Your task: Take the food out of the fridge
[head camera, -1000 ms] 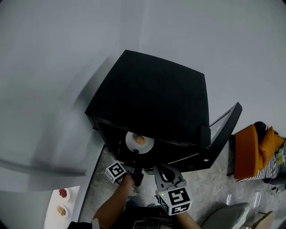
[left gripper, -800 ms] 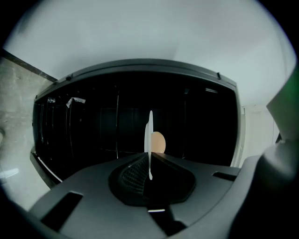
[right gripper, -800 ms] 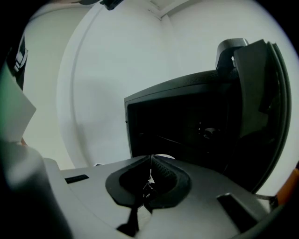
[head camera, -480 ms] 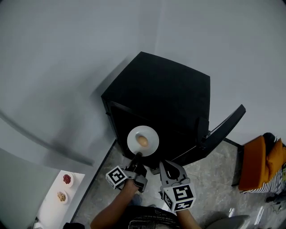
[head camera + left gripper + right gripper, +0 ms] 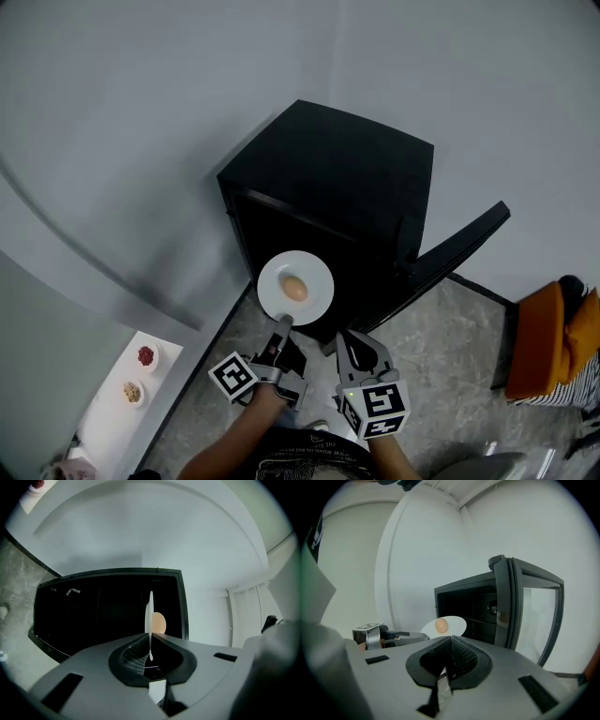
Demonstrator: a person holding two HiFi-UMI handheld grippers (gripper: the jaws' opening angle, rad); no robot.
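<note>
A small black fridge (image 5: 333,202) stands against the wall, its door (image 5: 455,251) swung open to the right. In front of its opening hangs a white plate (image 5: 314,300) with a round orange-brown piece of food (image 5: 294,290) on it. My left gripper (image 5: 282,324) is shut on the plate's near rim. In the left gripper view the plate (image 5: 150,613) stands edge-on between the closed jaws, with the food (image 5: 160,622) beside it. My right gripper (image 5: 353,341) is shut and holds nothing, just right of the plate and below the door. In the right gripper view its closed jaws (image 5: 451,643) face the plate (image 5: 454,624) and the fridge (image 5: 461,604).
A white surface (image 5: 112,417) at lower left carries two small dishes, one of red food (image 5: 146,356) and one of pale food (image 5: 132,392). An orange bag (image 5: 553,342) lies on the grey stone floor (image 5: 450,356) at right. Plain walls surround the fridge.
The plate with the food has come out of the fridge's opening, toward me and upward, held in my left gripper. The right gripper has drawn back slightly.
</note>
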